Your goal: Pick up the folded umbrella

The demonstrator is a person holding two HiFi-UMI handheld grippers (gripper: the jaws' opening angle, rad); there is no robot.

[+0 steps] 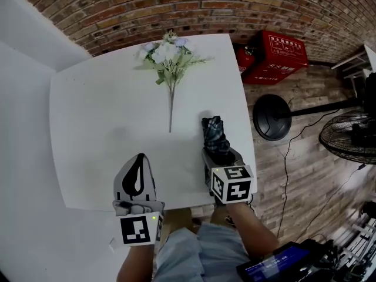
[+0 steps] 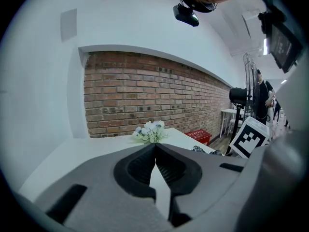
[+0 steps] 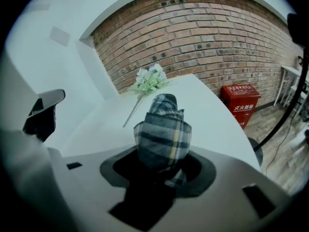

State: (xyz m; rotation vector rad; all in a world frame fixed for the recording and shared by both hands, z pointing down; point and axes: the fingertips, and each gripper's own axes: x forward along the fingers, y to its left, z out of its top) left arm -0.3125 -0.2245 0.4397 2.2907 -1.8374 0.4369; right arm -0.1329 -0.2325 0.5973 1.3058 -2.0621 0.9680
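The folded umbrella, in dark plaid cloth, lies on the white table near its front right corner, pointing away from me. My right gripper covers its near end. In the right gripper view the umbrella fills the gap between the jaws, which press on it from both sides, so the right gripper is shut on it. My left gripper hovers over the table's front edge, left of the umbrella, and holds nothing. In its own view the left gripper has its tips meeting.
A bunch of pale artificial flowers lies at the table's far side, stem toward me. Right of the table are red boxes, a round black stand base and a floor fan with cables. A brick wall is behind.
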